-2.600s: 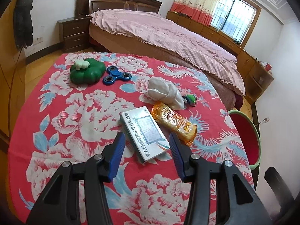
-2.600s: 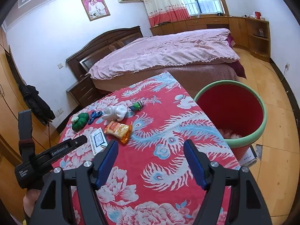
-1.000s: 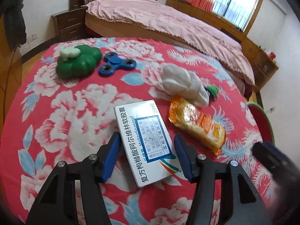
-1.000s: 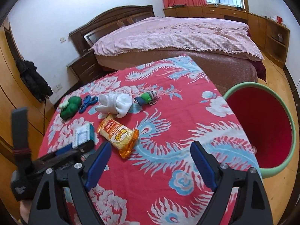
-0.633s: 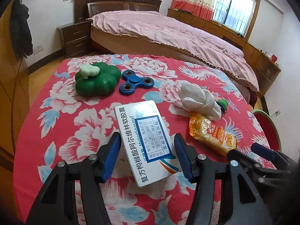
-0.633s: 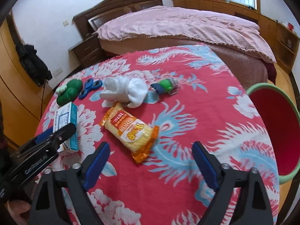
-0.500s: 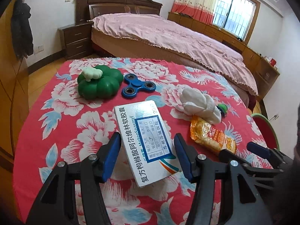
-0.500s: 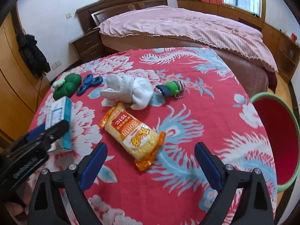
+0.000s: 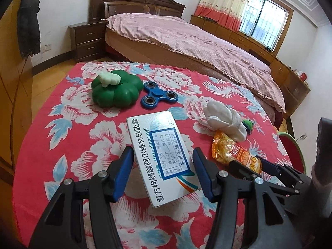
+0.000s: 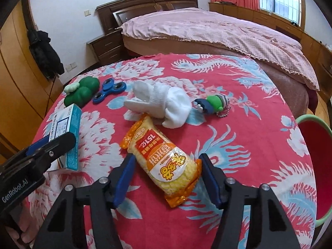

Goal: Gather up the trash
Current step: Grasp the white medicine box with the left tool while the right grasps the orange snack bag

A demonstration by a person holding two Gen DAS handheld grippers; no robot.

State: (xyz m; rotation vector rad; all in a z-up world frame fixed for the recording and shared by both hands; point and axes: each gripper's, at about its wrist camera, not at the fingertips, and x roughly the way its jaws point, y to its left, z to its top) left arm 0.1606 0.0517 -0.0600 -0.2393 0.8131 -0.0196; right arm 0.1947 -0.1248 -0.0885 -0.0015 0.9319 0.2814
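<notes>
Round table under a red floral cloth (image 10: 238,145) with white peonies and blue phoenix print, in a bedroom: dark wood bed (image 9: 186,39) with pink cover, nightstand (image 9: 87,39), curtained window (image 9: 263,14), black coat (image 9: 28,33) hanging on left, wood floor. Red bin with green rim (image 10: 311,161) just off the table's right edge. On the cloth: green pumpkin-shaped toy (image 9: 115,91), blue fidget spinner (image 9: 158,97), white sock bundle (image 10: 164,103), small green keychain figure (image 10: 213,103). Left gripper (image 9: 162,172) pinches a white-blue medicine box (image 9: 157,151), Chinese print plus partial "MeteoSpasmyl". "GenRobot.AI" on the left gripper body in right wrist view. Right gripper (image 10: 166,178) has jaws closing around an orange snack packet (image 10: 166,161) marked "151亿", still lying on the cloth; pads just beside it, contact not clear. Versus half a second ago: right gripper dropped in over the packet, jaws narrower; box grip unchanged
</notes>
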